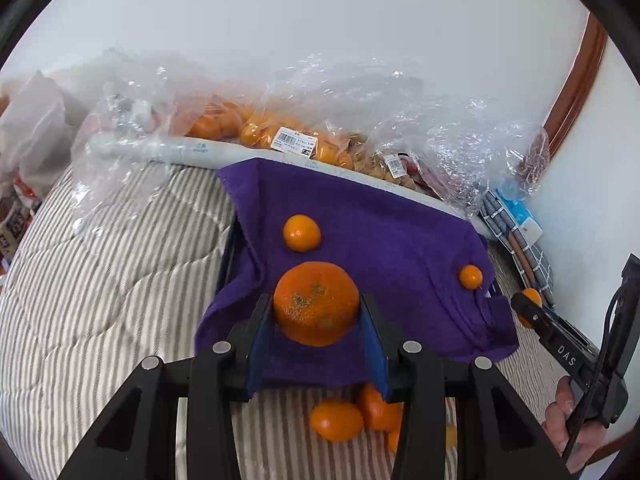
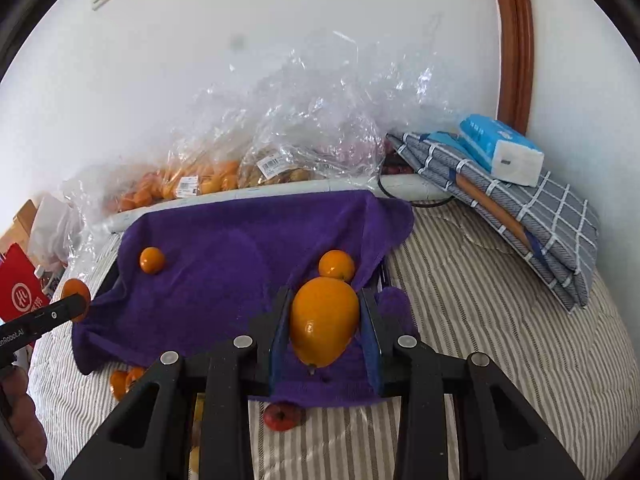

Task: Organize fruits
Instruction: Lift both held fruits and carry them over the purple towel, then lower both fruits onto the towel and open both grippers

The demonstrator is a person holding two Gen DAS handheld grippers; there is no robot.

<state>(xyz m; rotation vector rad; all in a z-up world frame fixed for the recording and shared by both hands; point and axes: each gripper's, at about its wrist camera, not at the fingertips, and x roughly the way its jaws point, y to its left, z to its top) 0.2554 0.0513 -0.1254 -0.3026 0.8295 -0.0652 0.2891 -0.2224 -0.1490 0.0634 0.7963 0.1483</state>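
Observation:
My left gripper (image 1: 317,312) is shut on a large speckled orange (image 1: 316,302), held above the purple towel (image 1: 360,216). My right gripper (image 2: 325,320) is shut on a smooth oval yellow-orange fruit (image 2: 323,322) over the towel's (image 2: 224,252) near right edge. Two small oranges lie on the towel: one (image 1: 301,233) at its middle left and one (image 1: 470,277) at its right; in the right wrist view they show at left (image 2: 152,259) and just beyond my fingers (image 2: 337,265). The right gripper also shows at the left view's right edge (image 1: 530,308).
Loose oranges (image 1: 337,419) lie on the striped bedding (image 1: 112,280) below the towel's near edge, with a red fruit (image 2: 281,417) there too. Clear plastic bags of fruit (image 1: 280,136) line the back wall. Folded checked cloth (image 2: 520,208) and a tissue pack (image 2: 500,148) sit at right.

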